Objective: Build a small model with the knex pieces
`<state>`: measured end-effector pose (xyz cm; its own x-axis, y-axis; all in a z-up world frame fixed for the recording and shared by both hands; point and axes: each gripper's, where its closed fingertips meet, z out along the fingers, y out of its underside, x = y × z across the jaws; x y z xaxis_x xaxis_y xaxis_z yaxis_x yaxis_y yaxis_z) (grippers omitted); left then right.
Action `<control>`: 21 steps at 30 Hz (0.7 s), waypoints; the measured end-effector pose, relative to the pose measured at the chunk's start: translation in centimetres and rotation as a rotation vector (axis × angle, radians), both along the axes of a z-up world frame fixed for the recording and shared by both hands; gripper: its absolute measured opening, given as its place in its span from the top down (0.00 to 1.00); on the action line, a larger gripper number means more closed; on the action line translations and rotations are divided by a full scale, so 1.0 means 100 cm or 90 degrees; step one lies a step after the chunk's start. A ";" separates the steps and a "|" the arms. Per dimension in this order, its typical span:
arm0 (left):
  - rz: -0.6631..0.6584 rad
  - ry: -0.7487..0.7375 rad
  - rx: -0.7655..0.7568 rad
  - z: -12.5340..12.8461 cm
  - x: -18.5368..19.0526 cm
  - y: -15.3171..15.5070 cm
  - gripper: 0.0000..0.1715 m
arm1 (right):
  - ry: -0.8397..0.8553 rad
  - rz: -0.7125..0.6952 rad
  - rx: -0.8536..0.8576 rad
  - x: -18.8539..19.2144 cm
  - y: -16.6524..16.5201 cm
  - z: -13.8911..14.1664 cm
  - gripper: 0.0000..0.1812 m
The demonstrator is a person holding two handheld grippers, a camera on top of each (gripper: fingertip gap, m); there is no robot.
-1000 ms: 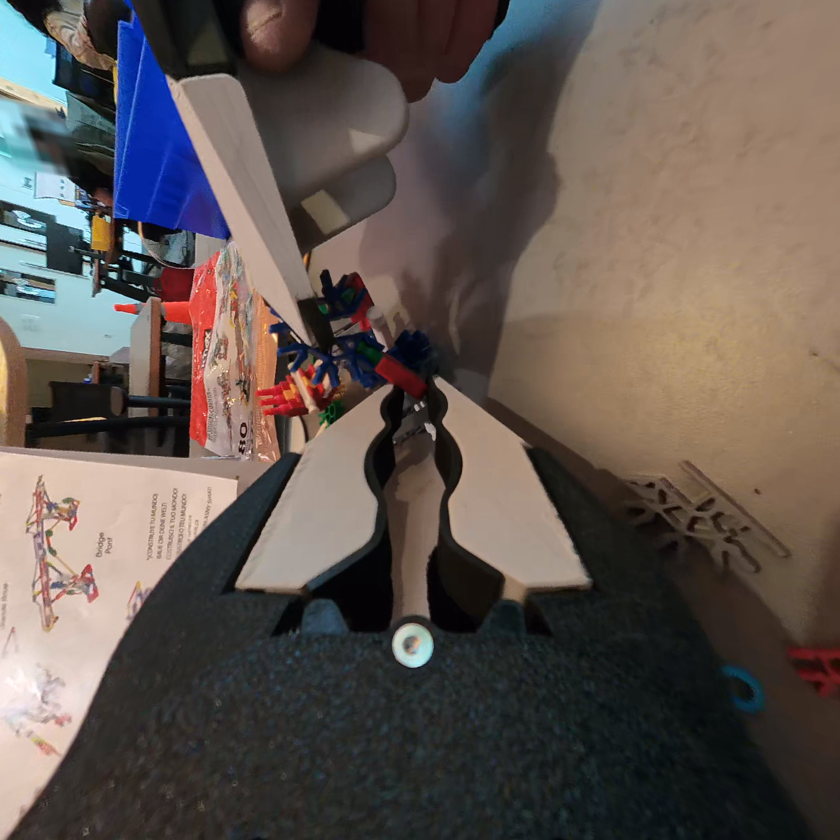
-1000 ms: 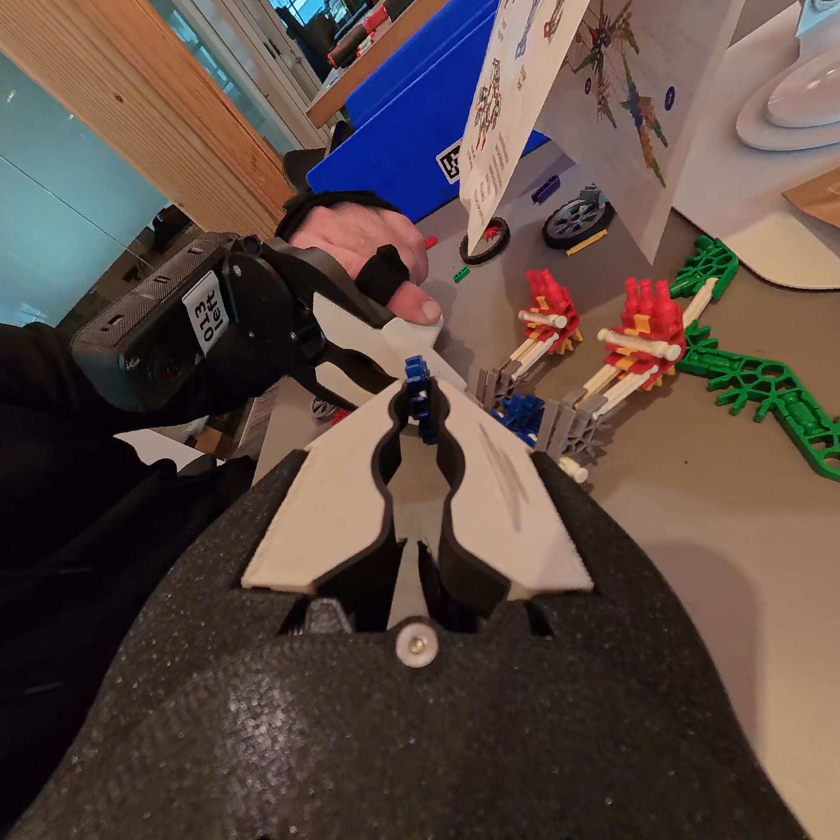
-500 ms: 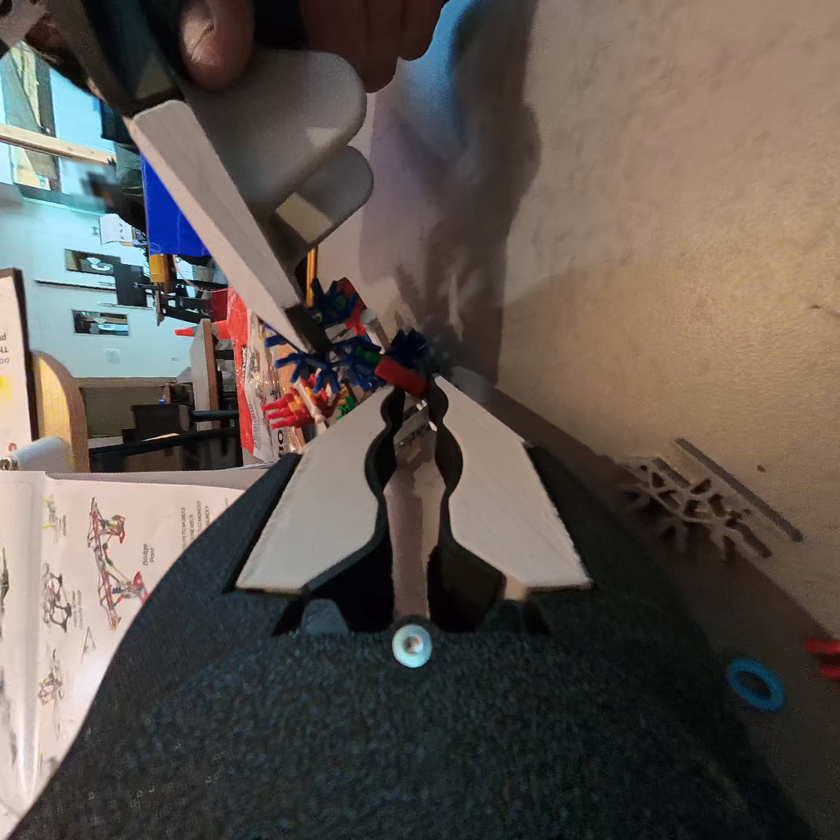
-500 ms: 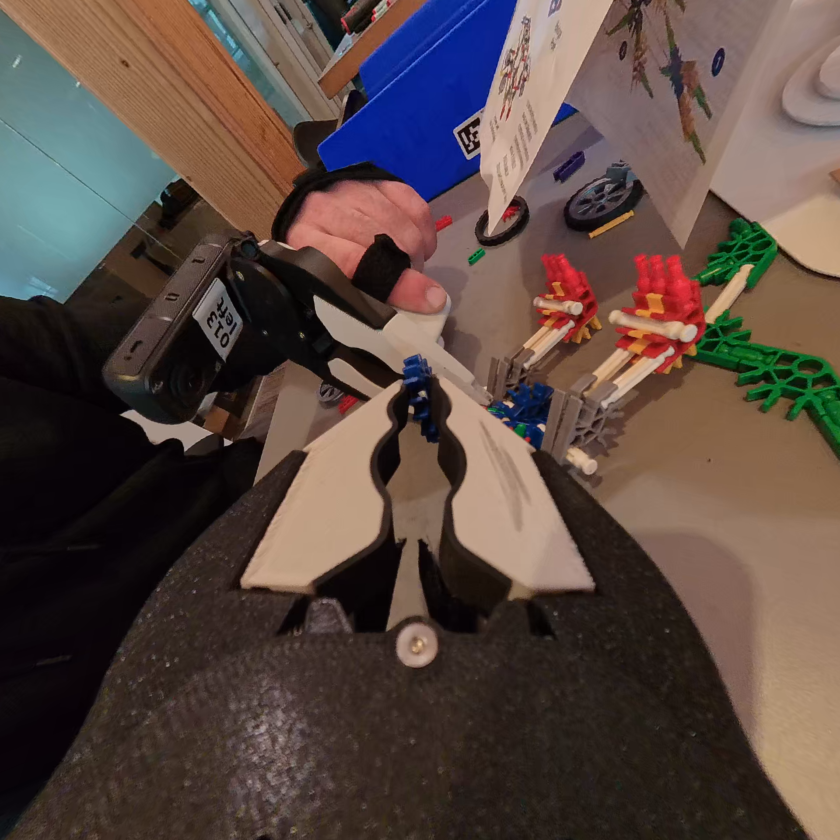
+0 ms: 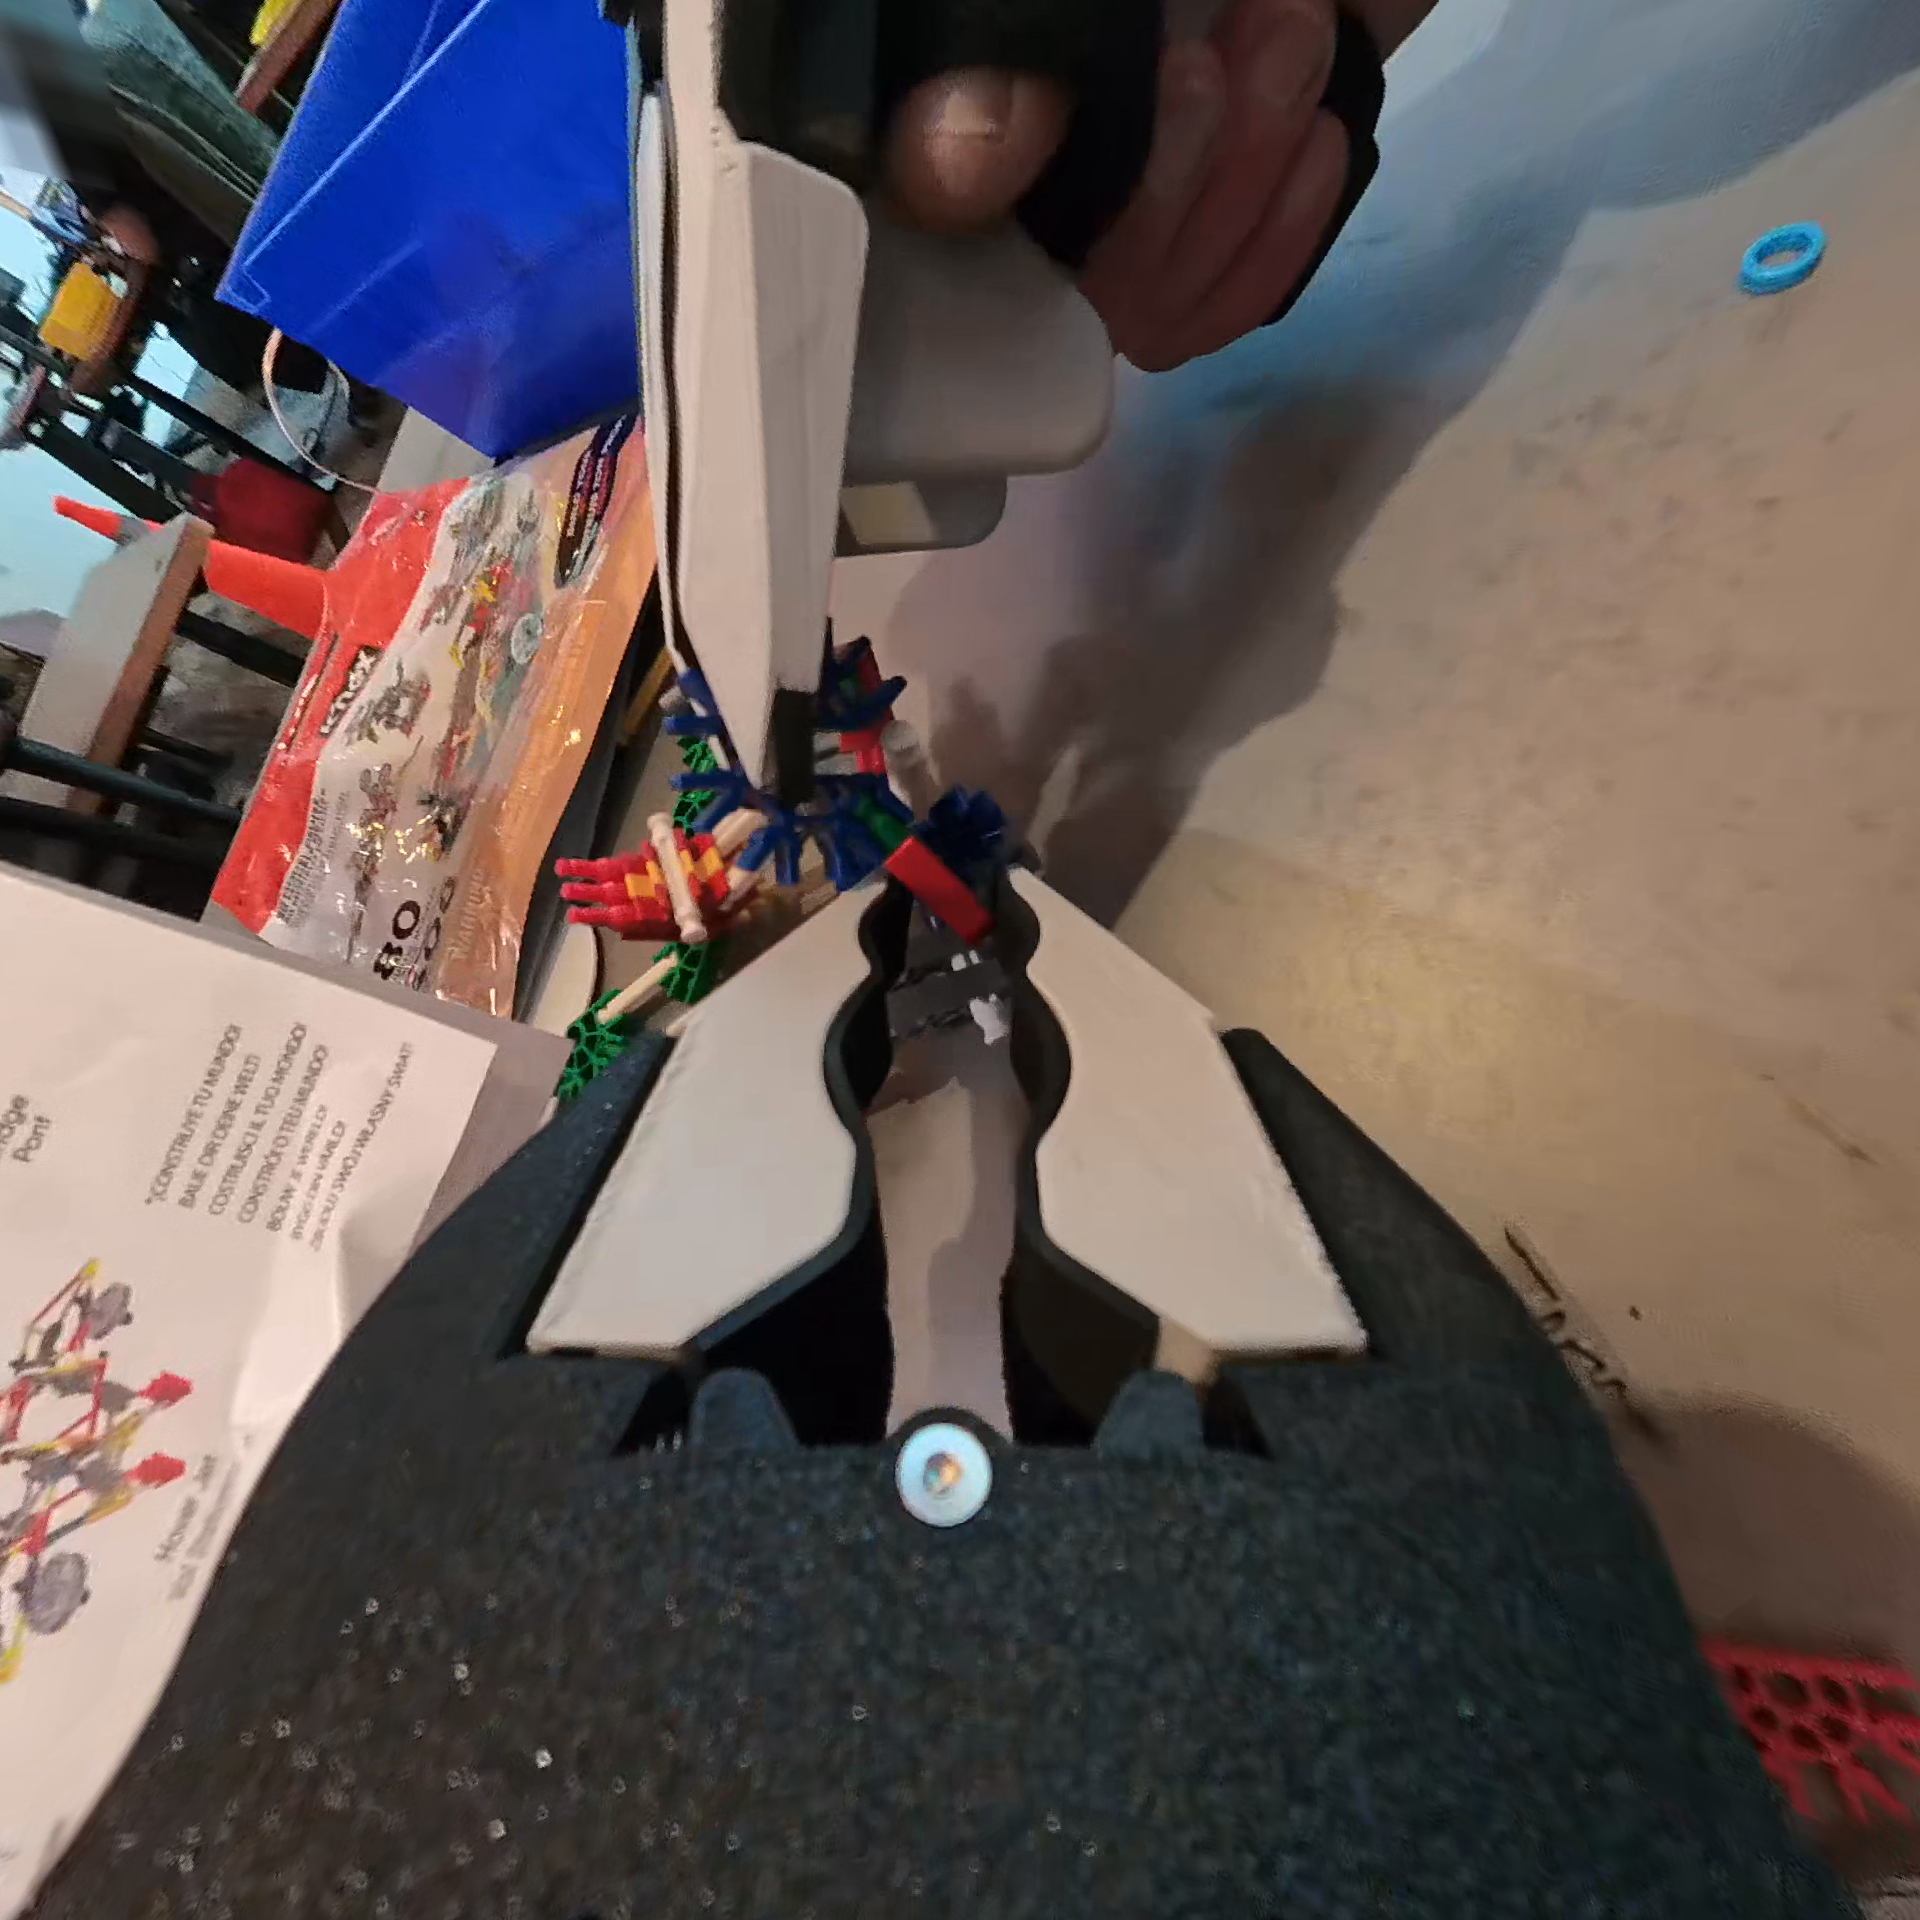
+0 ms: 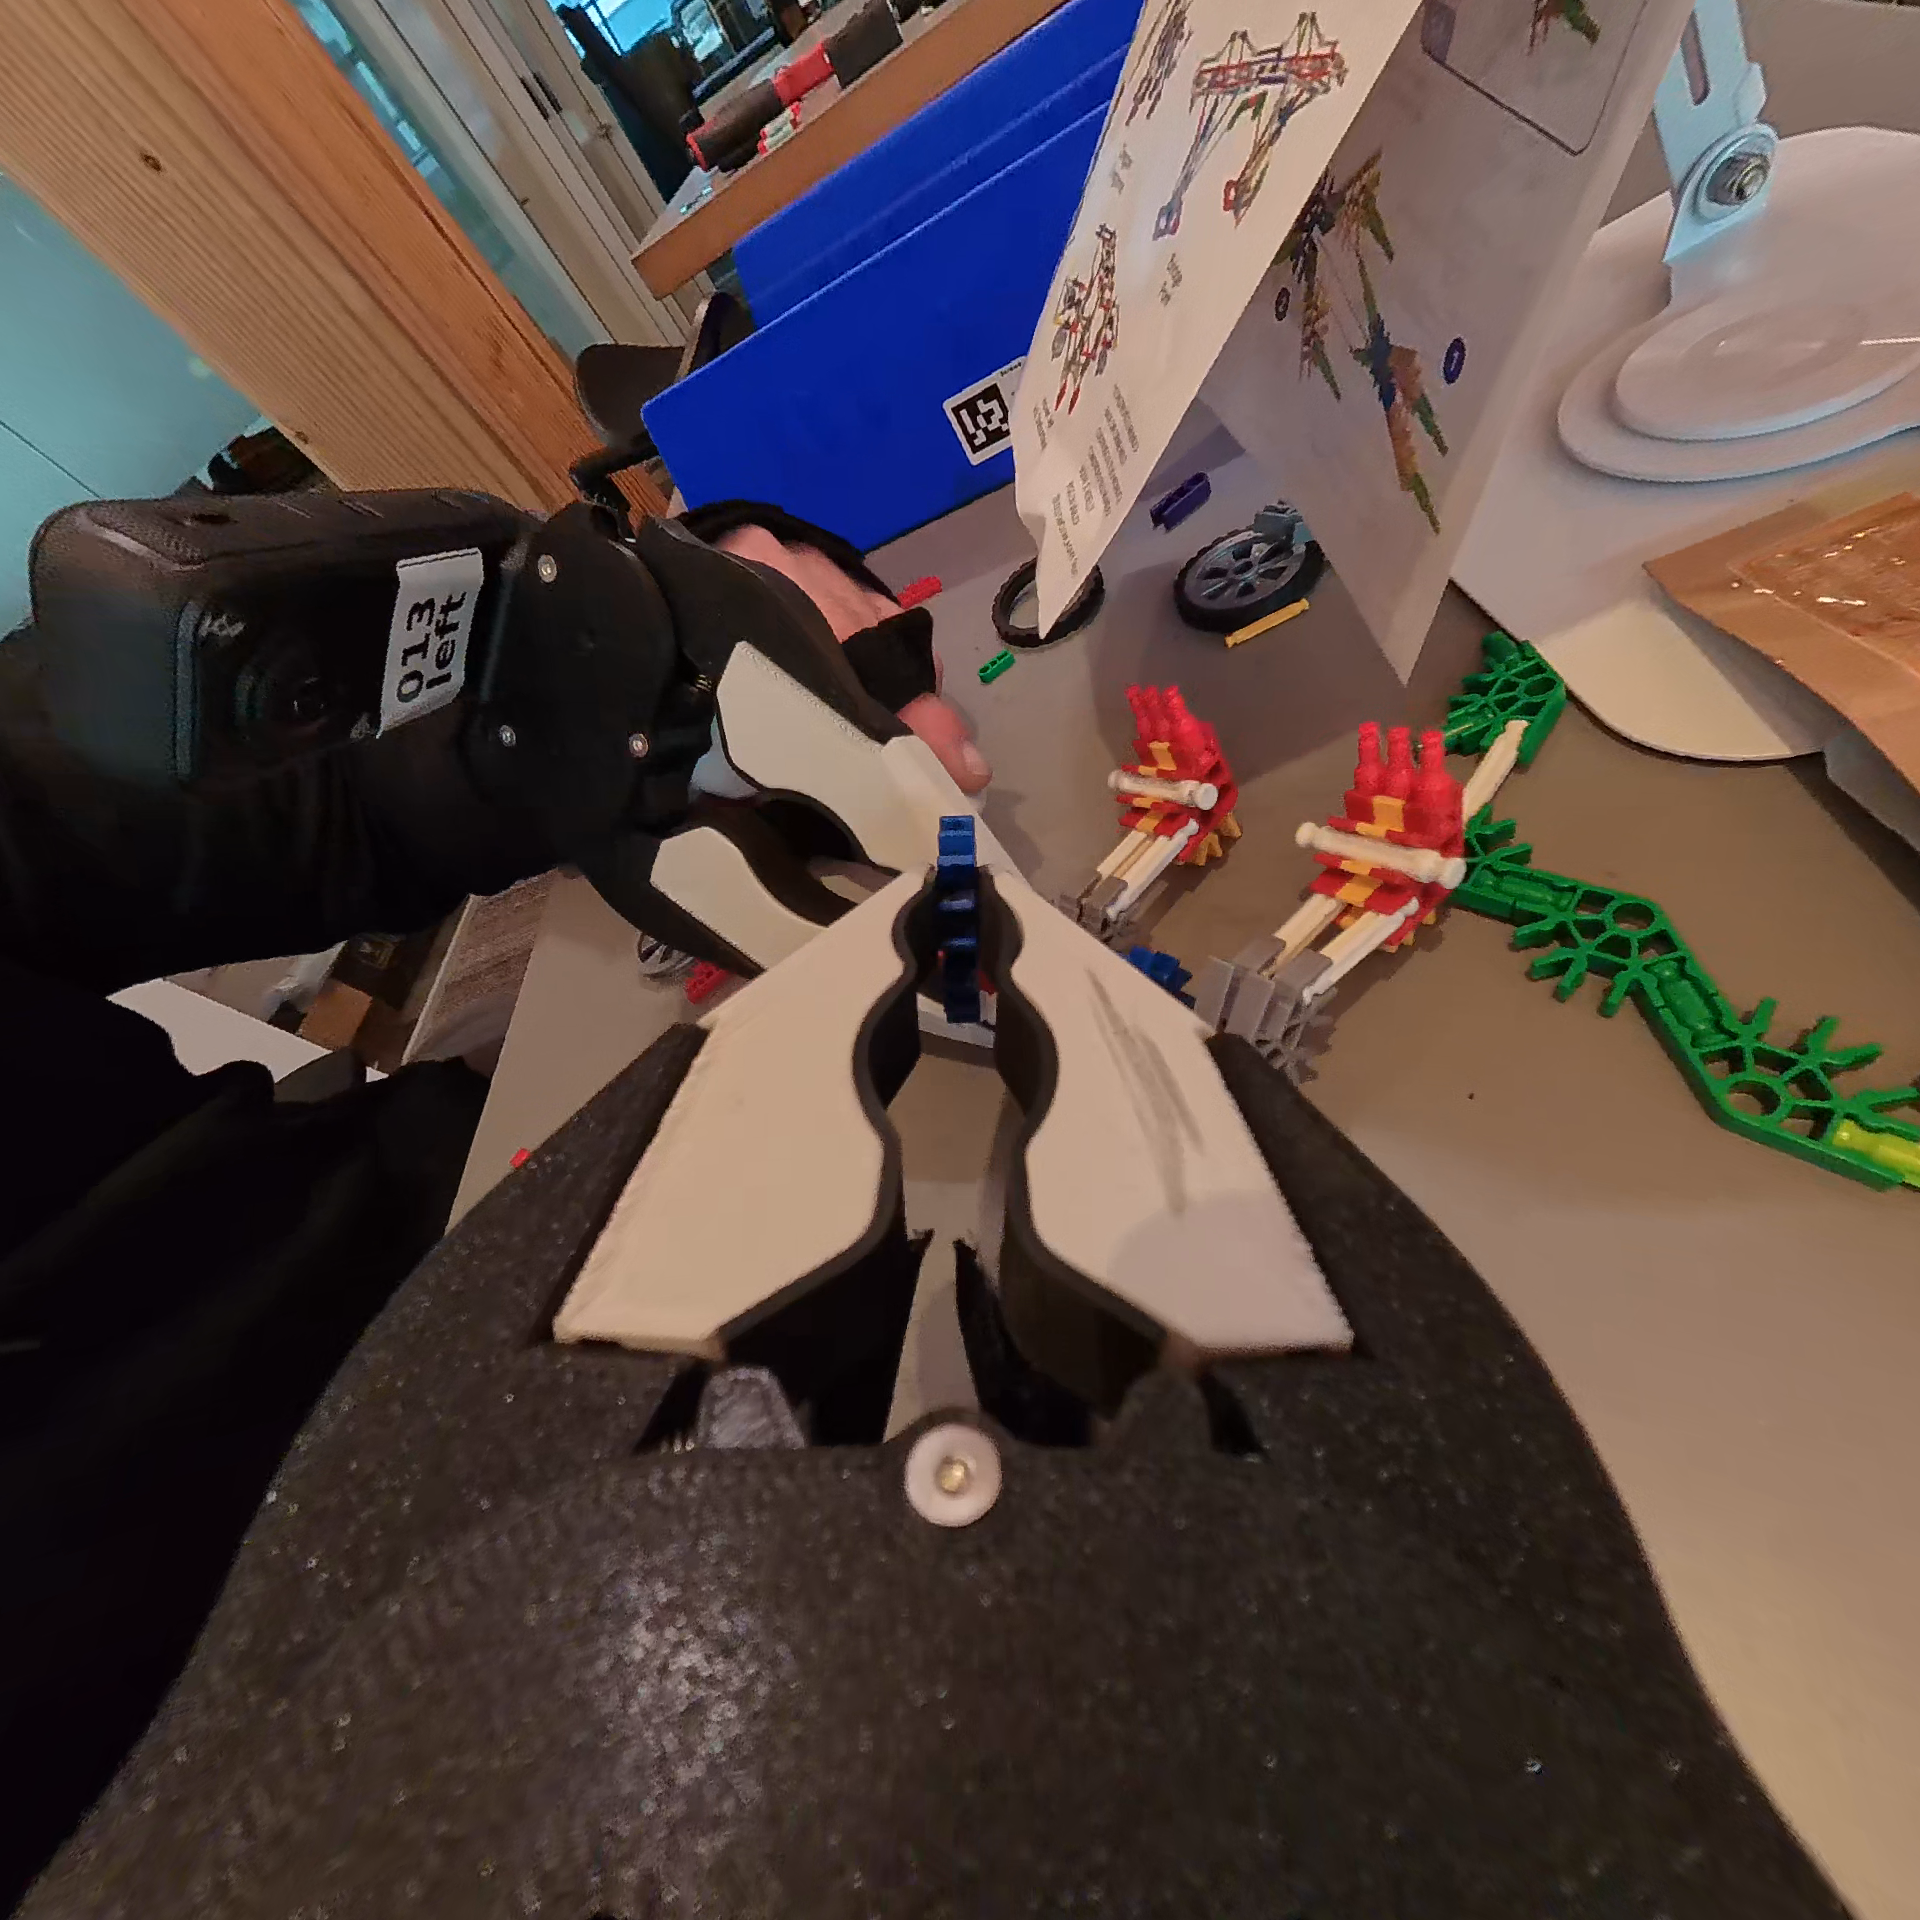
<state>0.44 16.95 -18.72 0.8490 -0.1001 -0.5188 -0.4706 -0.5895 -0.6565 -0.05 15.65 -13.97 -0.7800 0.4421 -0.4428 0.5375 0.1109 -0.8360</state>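
My left gripper (image 5: 951,896) is shut on a short red rod (image 5: 938,883) with a dark blue connector (image 5: 968,823) on its far end. My right gripper (image 6: 956,885) is shut on a blue snowflake connector (image 6: 956,862) held edge-on. In the left wrist view the right gripper (image 5: 787,743) comes down from above and pinches the blue connectors (image 5: 727,800) just beyond the red rod. Both hold one small blue, red and green cluster above the grey table (image 6: 1558,1299). The left gripper's fingers (image 6: 821,727) meet mine from the left.
Red-and-yellow connector stacks on white rods (image 6: 1387,831) with grey connectors (image 6: 1262,1003) and a green connector chain (image 6: 1662,997) lie to the right. Behind are a folded instruction sheet (image 6: 1226,260), a wheel (image 6: 1247,577), a blue bin (image 6: 862,374) and a white lamp base (image 6: 1766,384). An orange parts bag (image 5: 447,748) lies at the left. The left gripper's tips are roughly 5 cm from the right gripper's. The wheel (image 6: 1247,577) is about 15 cm from both grippers' fingertips.
Both grippers stay shut on the cluster. The left gripper has swung round, so its camera now sits lower and farther left in the right wrist view. The right gripper now points straight down.
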 end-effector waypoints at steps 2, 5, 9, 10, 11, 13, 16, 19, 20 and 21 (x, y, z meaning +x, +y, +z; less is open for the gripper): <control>-0.001 -0.039 0.017 0.003 0.001 0.000 0.94 | 0.009 0.000 -0.006 0.000 0.000 0.003 0.97; -0.011 -0.048 0.041 0.011 0.000 -0.001 0.96 | 0.044 0.017 -0.013 0.004 -0.001 0.011 0.97; -0.093 -0.005 0.043 0.018 0.018 -0.004 0.96 | 0.071 0.087 -0.021 0.023 -0.006 0.019 0.97; -0.113 0.007 0.041 0.019 0.023 -0.005 0.96 | 0.077 0.105 -0.023 0.028 -0.007 0.020 0.97; -0.118 0.030 0.037 0.020 0.025 -0.005 0.96 | 0.083 0.118 -0.023 0.032 -0.007 0.021 0.97; -0.137 0.060 0.033 0.022 0.031 -0.006 0.96 | 0.090 0.146 -0.029 0.040 -0.009 0.023 0.97; -0.167 0.095 0.024 0.021 0.040 -0.009 0.96 | 0.094 0.186 -0.030 0.051 -0.012 0.022 0.97; -0.192 0.146 0.002 0.017 0.045 -0.012 0.95 | 0.082 0.222 -0.029 0.059 -0.016 0.018 0.96; -0.200 0.156 -0.002 0.016 0.047 -0.013 0.95 | 0.078 0.232 -0.030 0.062 -0.017 0.017 0.96; -0.204 0.173 -0.008 0.015 0.049 -0.013 0.95 | 0.072 0.240 -0.032 0.064 -0.017 0.016 0.96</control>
<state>5.31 15.61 -17.18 0.6064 -0.3452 -0.7163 -0.7865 -0.3926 -0.4767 6.32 13.93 -12.34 -0.9288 0.0949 -0.3581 0.3705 0.2401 -0.8973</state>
